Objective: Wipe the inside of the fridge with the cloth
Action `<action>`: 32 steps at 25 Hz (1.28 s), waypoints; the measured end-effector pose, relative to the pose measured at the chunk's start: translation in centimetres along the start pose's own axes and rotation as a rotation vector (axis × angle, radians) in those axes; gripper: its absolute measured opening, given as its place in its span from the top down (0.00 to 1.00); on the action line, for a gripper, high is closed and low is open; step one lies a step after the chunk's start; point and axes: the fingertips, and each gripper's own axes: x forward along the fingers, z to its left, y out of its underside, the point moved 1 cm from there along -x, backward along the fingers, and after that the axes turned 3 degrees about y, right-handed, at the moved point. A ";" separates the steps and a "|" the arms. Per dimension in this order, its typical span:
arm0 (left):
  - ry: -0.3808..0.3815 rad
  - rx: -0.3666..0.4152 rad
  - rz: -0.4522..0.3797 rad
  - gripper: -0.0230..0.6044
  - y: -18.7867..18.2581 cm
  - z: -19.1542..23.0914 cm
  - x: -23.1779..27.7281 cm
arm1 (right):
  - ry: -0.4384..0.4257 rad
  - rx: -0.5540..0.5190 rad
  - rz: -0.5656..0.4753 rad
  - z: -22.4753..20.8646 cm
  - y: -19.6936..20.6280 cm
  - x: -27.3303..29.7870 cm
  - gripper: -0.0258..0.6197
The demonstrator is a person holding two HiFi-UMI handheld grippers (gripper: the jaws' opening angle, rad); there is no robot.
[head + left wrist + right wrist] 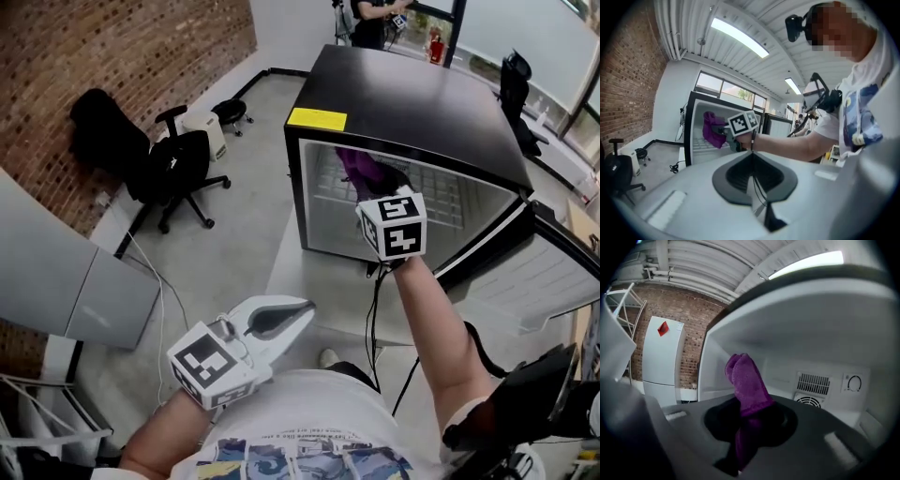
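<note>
Left gripper hangs back, jaws together and empty, likely to keep clear, while right gripper pinches the cloth so its free end juts ahead of the jaws inside the fridge for wiping.

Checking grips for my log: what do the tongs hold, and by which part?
Right tongs clamp the purple cloth by its bunched lower part; left tongs are shut, empty.

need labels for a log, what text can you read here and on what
None can be read.
Yellow rectangular label on the black fridge top: too small.
Line of print on the white T-shirt: blurred.
Round dial inside the fridge: no legible marks.
Purple cloth: no print.
</note>
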 end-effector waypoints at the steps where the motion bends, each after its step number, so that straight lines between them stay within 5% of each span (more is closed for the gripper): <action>1: -0.007 0.001 0.002 0.95 0.0 0.1 0.1 | 0.006 -0.009 0.004 -0.2 0.1 1.0 0.88; 16: -0.099 -0.021 0.012 0.95 0.2 0.8 -0.5 | 0.003 0.002 0.077 -1.3 0.8 11.1 0.88; 32: -0.069 -0.030 0.003 0.95 0.8 -1.4 -2.6 | -0.178 0.026 0.054 4.0 0.6 6.7 0.88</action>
